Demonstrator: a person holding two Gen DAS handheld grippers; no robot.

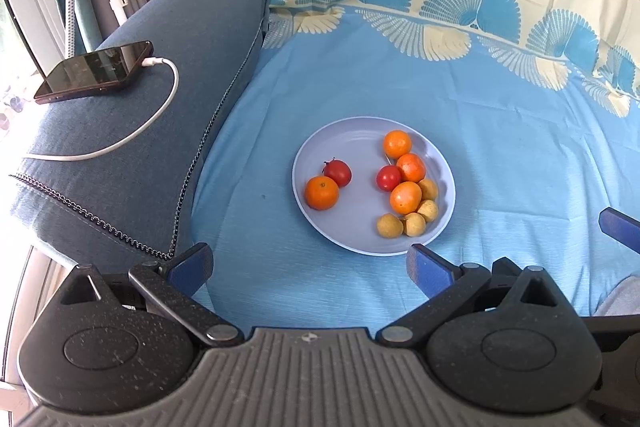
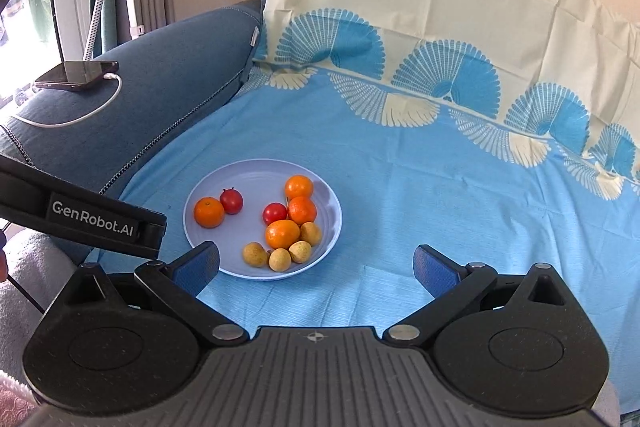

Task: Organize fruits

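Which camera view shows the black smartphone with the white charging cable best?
The left wrist view: the black smartphone appears large, its screen and white charging cable clear. The right wrist view shows it smaller, flatter, near the edge.

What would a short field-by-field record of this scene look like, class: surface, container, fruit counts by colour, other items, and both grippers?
surface: blue patterned sheet
container: pale blue plate
orange fruits: four, one apart at the plate's left beside a red fruit
red fruits: two
small yellow-brown fruits: four, clustered at the near right rim
other items: phone with white cable on the blue cushion
left gripper: open, empty
right gripper: open, empty
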